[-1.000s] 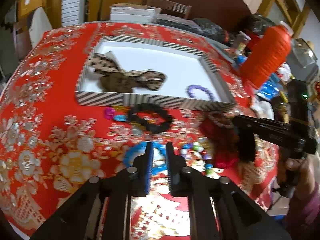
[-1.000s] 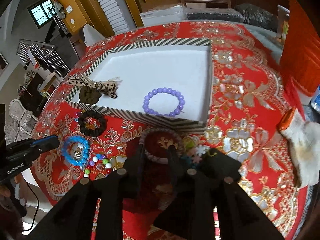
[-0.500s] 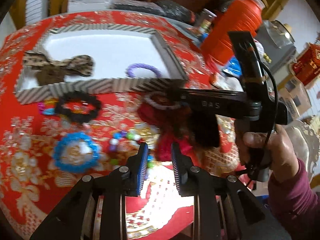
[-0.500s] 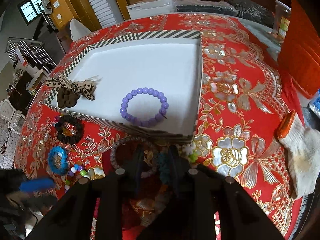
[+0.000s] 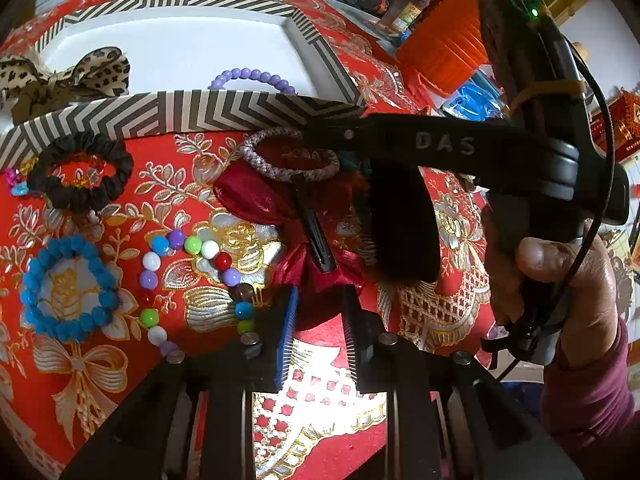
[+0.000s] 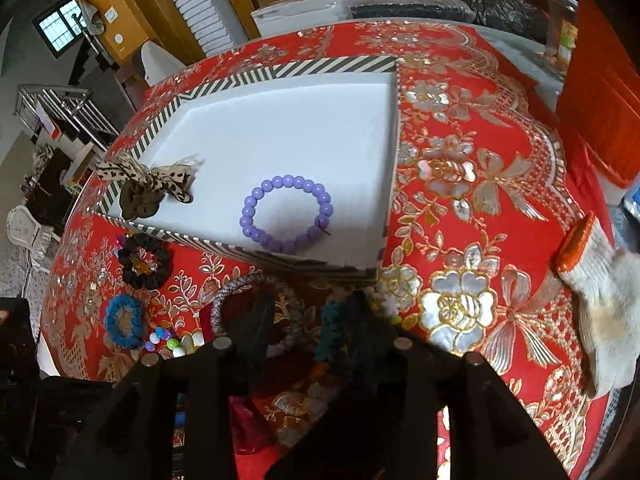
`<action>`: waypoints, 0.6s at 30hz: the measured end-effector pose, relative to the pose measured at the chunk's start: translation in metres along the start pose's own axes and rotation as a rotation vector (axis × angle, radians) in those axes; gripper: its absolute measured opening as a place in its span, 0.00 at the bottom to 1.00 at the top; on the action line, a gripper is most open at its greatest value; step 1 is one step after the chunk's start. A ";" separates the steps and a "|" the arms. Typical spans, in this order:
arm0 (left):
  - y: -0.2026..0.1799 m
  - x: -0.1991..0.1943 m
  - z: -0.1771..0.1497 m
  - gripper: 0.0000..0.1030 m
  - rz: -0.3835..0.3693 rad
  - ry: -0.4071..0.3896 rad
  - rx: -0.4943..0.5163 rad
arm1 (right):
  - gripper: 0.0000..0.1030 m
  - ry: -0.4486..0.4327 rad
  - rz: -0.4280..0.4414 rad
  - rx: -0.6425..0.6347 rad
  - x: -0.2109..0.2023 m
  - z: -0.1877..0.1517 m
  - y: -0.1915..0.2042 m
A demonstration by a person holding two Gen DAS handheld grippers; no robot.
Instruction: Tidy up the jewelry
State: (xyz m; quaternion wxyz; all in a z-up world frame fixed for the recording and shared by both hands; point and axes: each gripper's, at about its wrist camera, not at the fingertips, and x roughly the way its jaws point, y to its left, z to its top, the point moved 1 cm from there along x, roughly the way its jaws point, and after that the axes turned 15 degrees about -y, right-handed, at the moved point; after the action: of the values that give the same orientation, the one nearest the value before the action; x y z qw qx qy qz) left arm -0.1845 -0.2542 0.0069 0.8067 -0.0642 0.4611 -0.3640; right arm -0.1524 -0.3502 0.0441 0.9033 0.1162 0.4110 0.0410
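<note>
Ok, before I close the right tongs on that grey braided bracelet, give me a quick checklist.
1. Right tongs open: ok; the jaws have just been opening.
2. Grey braided bracelet between them: ok; its right rim lies in the gap.
3. Only the bracelet in the gap: not ok; a teal piece lies there too.
4. Grip made: not ok; the pads are not pressing yet.
5. Room in the striped box: ok; the white floor is bare beside the purple bead bracelet.

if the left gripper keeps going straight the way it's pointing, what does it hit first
Probably the dark red satin bow lying on the tablecloth just beyond the left gripper; its open jaws frame the bow's lower edge, though depth is hard to judge.
</note>
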 end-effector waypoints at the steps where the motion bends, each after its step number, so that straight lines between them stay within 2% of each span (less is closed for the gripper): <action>1: 0.000 0.000 0.000 0.13 0.000 0.000 -0.004 | 0.39 -0.005 0.001 -0.022 0.002 0.000 0.004; 3: 0.000 0.001 -0.001 0.11 0.004 -0.003 0.000 | 0.38 0.000 0.004 -0.061 0.006 0.000 0.010; 5: 0.000 0.000 -0.003 0.09 0.006 -0.007 0.003 | 0.11 -0.006 -0.018 -0.113 0.011 -0.002 0.017; 7: 0.001 -0.003 -0.005 0.08 0.006 -0.010 0.003 | 0.11 -0.044 -0.042 -0.131 0.008 0.000 0.018; 11: 0.004 -0.006 -0.007 0.08 0.002 -0.012 0.007 | 0.11 -0.156 -0.031 -0.065 -0.018 0.016 0.010; 15: 0.003 -0.005 -0.005 0.08 0.003 -0.018 0.011 | 0.11 -0.185 -0.009 -0.043 -0.034 0.025 0.007; 18: 0.004 -0.014 -0.006 0.10 -0.027 -0.025 -0.007 | 0.11 -0.201 0.041 0.015 -0.043 0.026 0.004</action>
State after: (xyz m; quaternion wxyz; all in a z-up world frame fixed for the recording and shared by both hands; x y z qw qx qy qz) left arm -0.1914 -0.2411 0.0114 0.8070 -0.0778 0.4516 -0.3725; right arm -0.1610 -0.3581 0.0932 0.9380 0.1346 0.3163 0.0445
